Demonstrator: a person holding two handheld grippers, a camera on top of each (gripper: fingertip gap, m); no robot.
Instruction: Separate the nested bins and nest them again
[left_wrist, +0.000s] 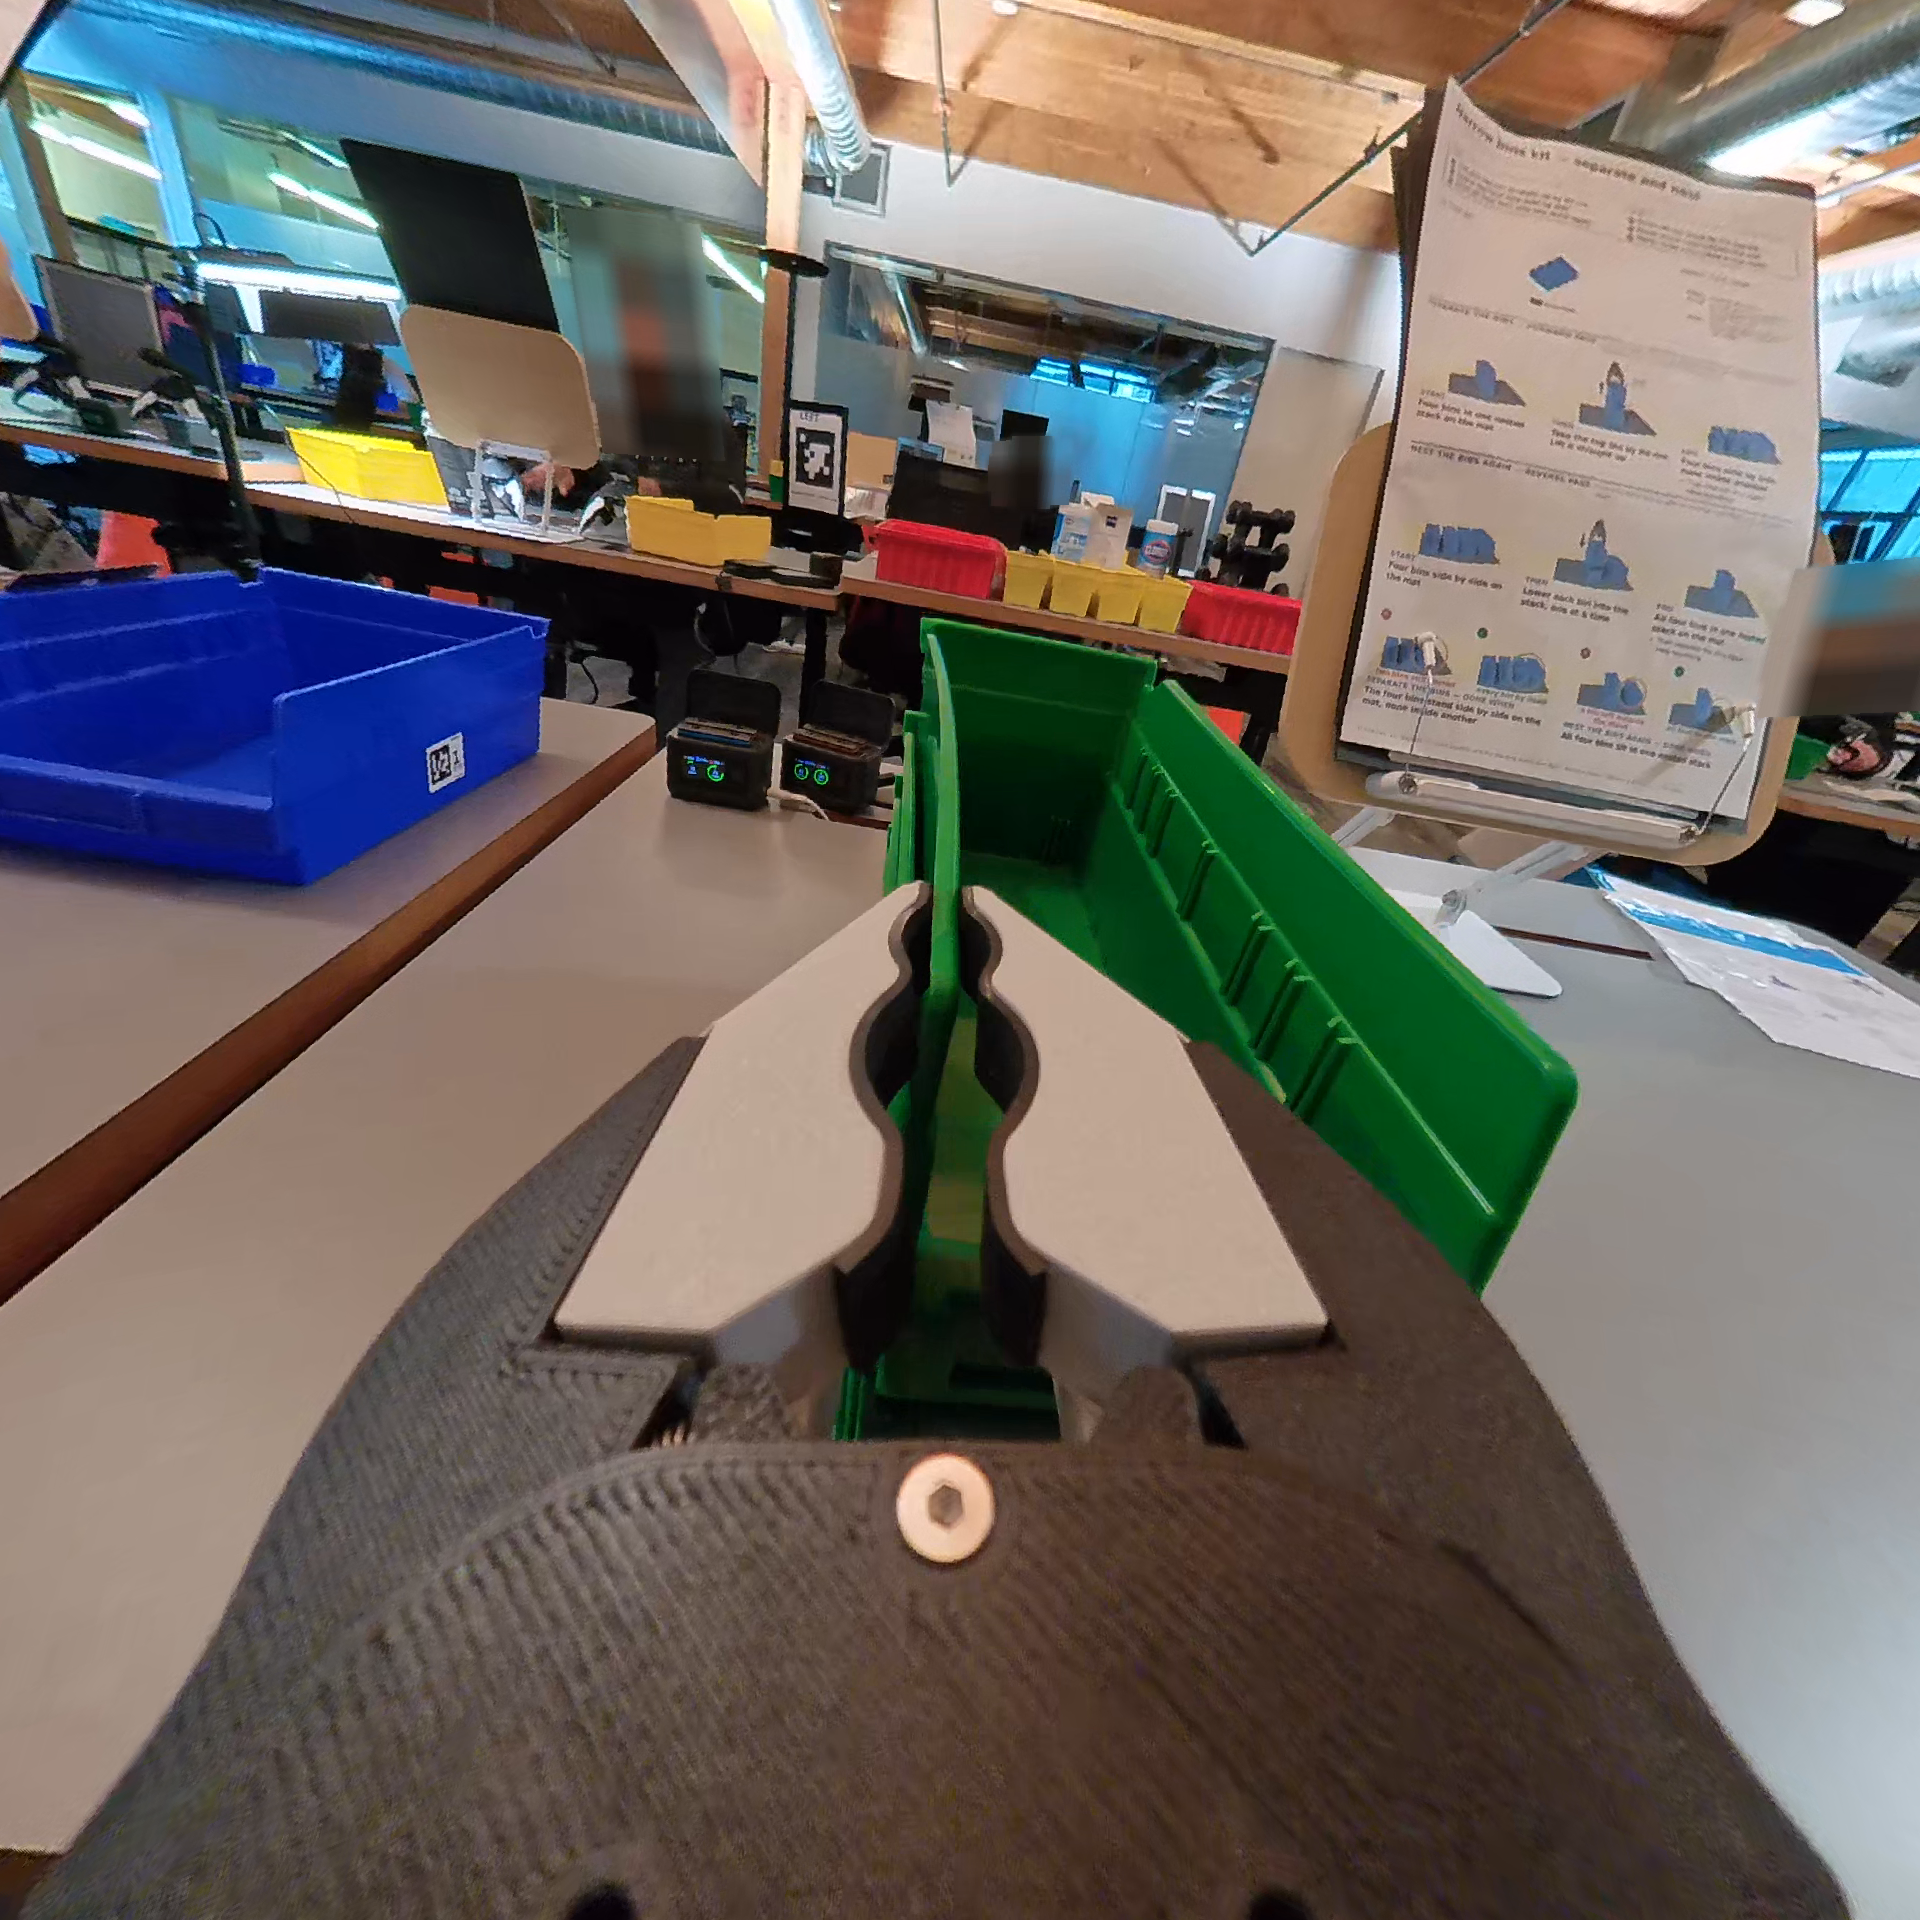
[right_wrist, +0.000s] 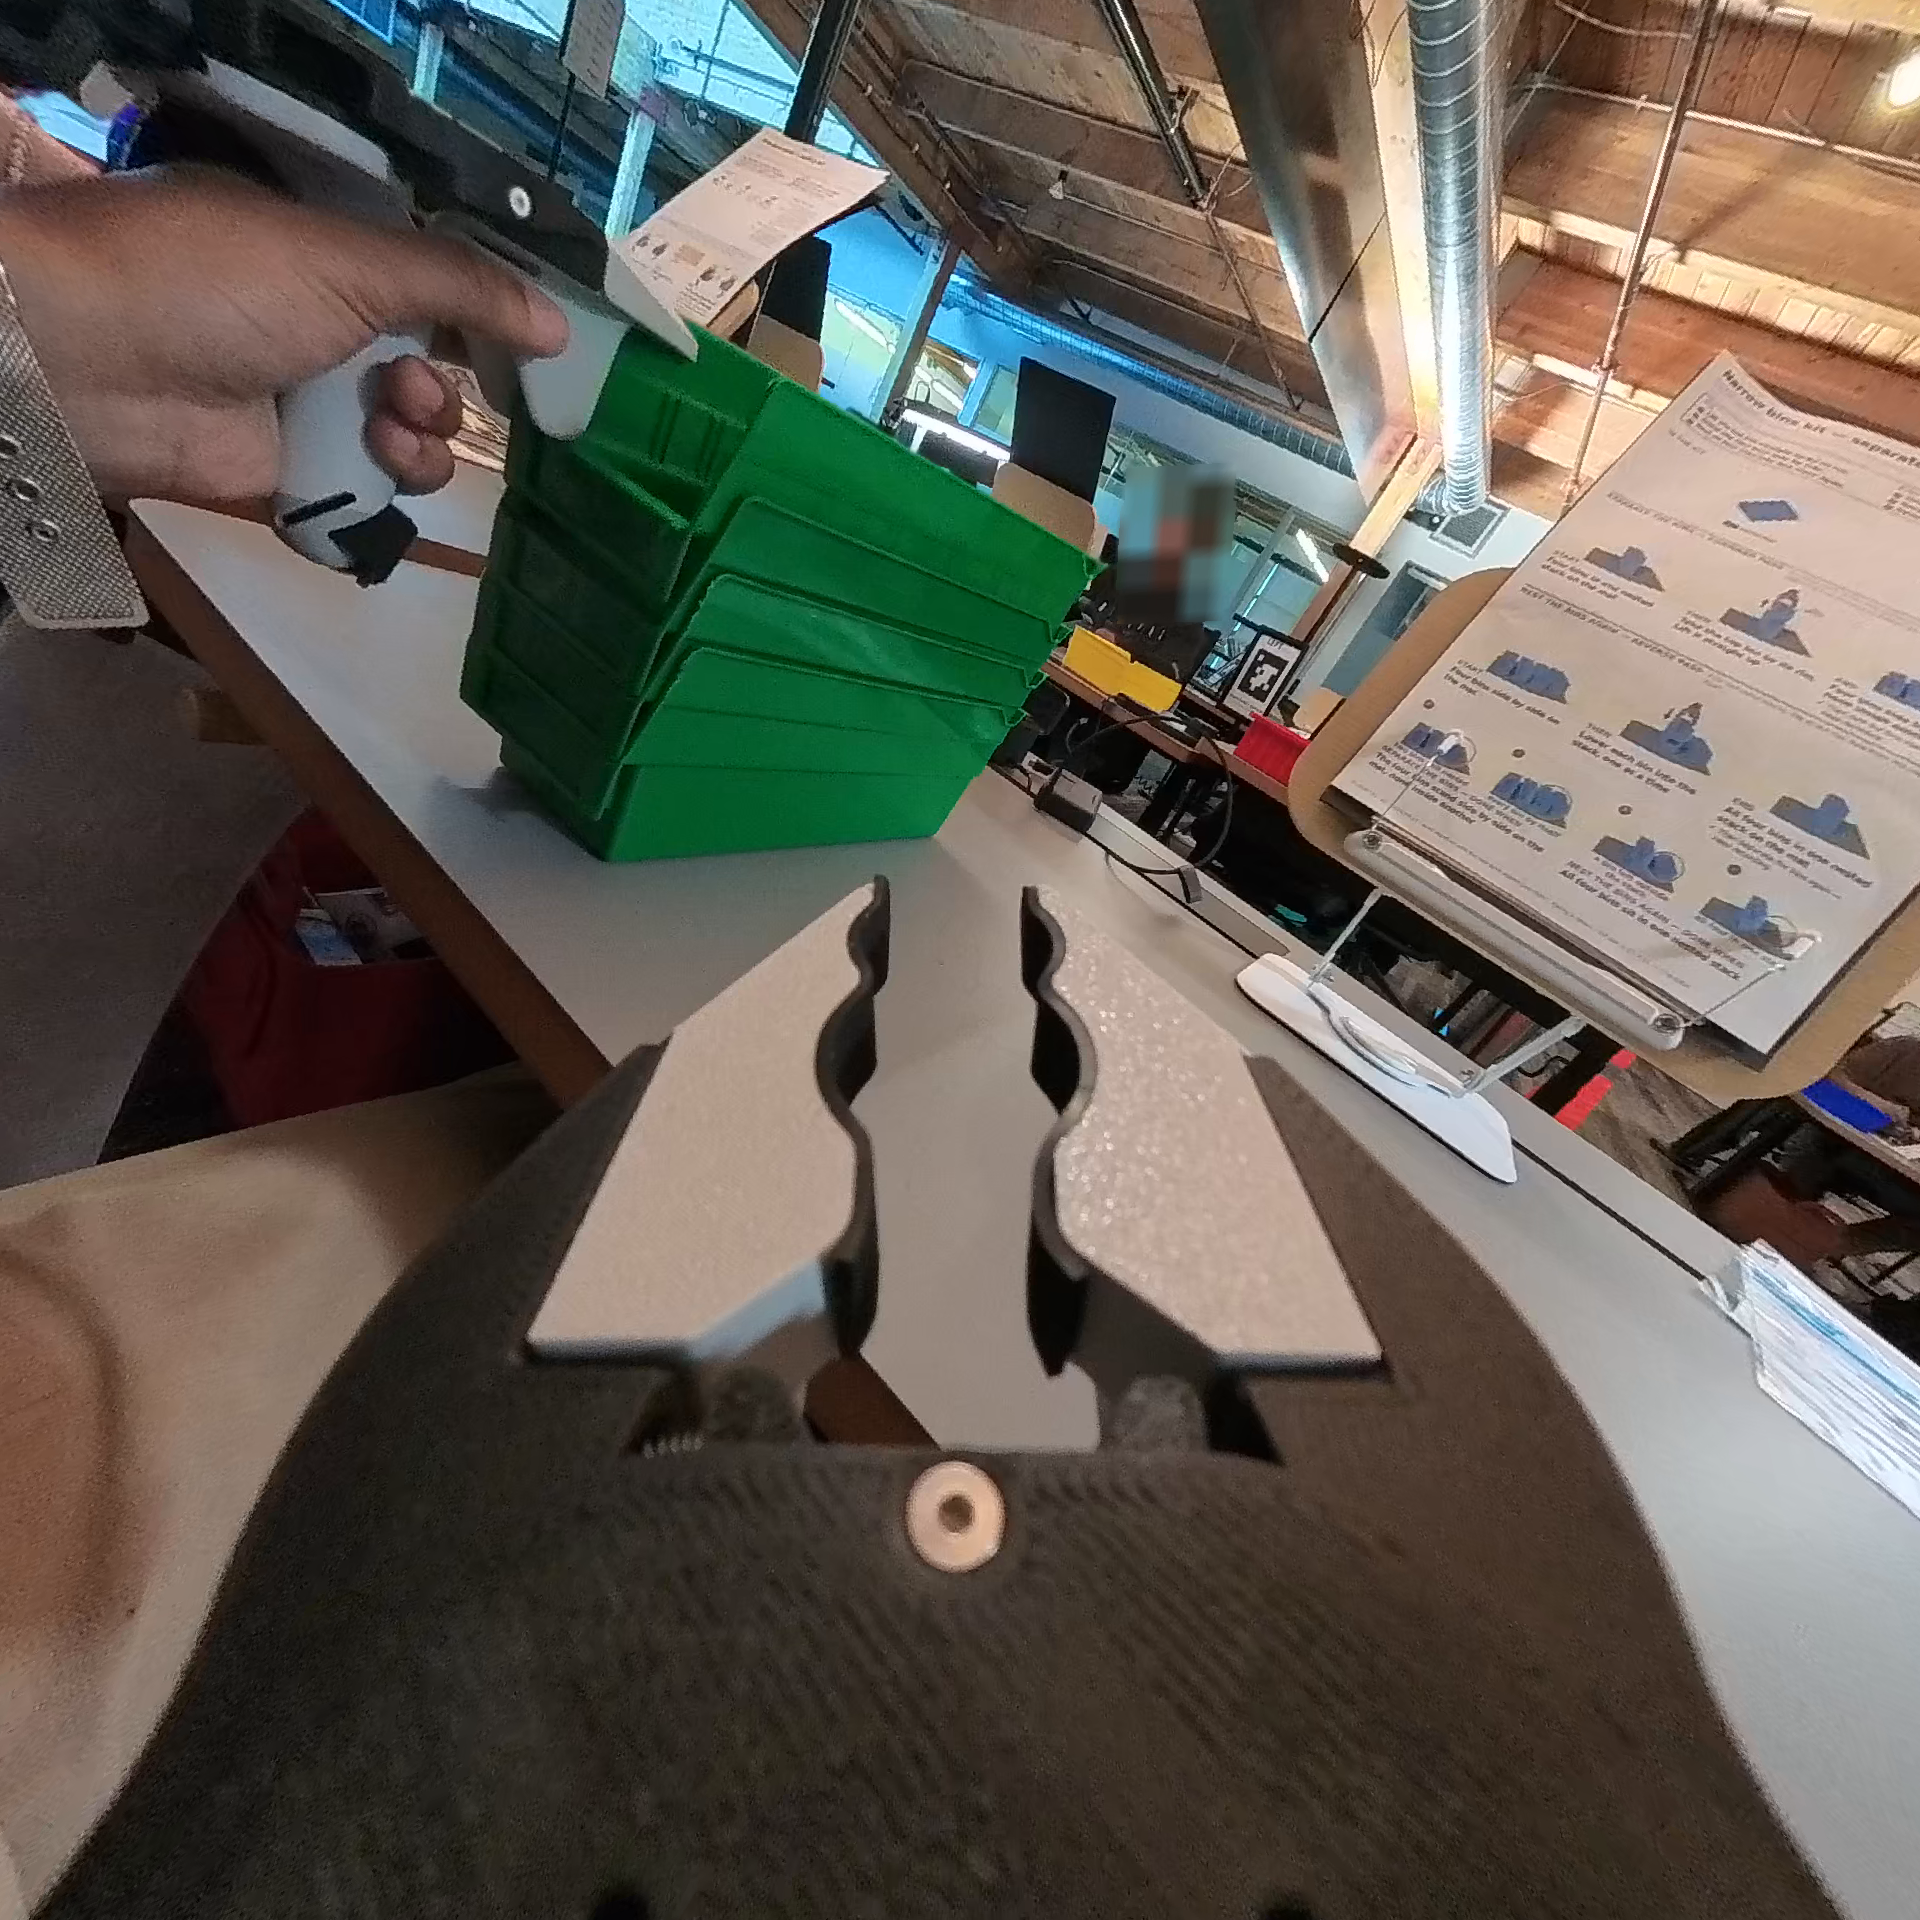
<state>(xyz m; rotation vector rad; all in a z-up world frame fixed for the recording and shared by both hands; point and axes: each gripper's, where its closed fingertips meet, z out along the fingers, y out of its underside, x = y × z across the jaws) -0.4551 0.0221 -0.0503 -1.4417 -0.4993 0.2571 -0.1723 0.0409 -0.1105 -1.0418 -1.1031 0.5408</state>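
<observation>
**Left gripper clamped on the top bin's wall; right gripper empty**

A person's hand (right_wrist: 208, 343), at the left of the right wrist view, holds the left gripper (right_wrist: 623, 343) at the upper near corner of a stack of green bins (right_wrist: 790, 665). The stack stands on the grey table (right_wrist: 727, 935), close to its brown-edged left side. Four bins sit one inside another, their rims stepping up in layers; the plastic is bright, glossy green, with sloped side walls and ribbed end walls.

Seen from the left wrist view, the left gripper (left_wrist: 943, 914) has its two grey fingers nearly closed on the thin left side wall of the top green bin (left_wrist: 1299, 987), the wall running straight between them. This bin is long and narrow, with vertical ribs along the inside of its right wall, and its right rim tilts outward. A blue bin (left_wrist: 270, 717) rests on a neighbouring table to the left.

The right gripper (right_wrist: 956, 914) hovers over bare table short of the stack, its fingers parted with a clear gap and nothing between them. To the right an instruction sheet (right_wrist: 1662, 748) stands on a stand.
</observation>
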